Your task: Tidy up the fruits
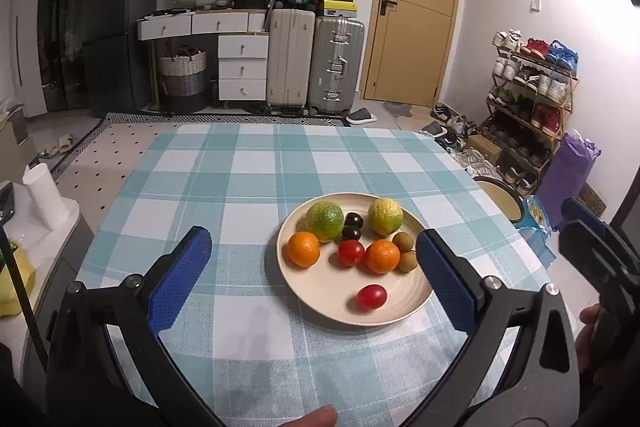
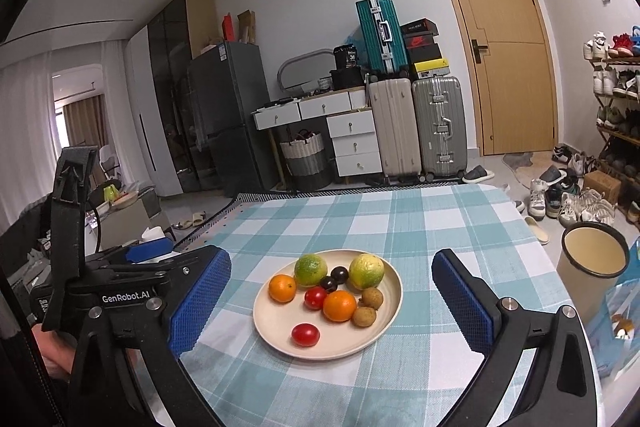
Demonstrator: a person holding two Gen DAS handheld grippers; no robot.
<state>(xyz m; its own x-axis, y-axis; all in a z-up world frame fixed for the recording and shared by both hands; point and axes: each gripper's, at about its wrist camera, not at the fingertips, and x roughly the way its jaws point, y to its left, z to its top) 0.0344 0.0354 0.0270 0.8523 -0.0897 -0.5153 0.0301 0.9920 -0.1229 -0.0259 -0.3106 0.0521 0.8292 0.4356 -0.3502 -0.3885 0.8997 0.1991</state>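
Plate [image 2: 386, 323] of fruits ahead, between parted jaws.

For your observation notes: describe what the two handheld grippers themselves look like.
Both the left gripper and the right gripper have black frames with silver bolts and two fingers faced with blue textured pads. Seen from the right wrist, the left one's body reads "GenRobot.AI" in white.
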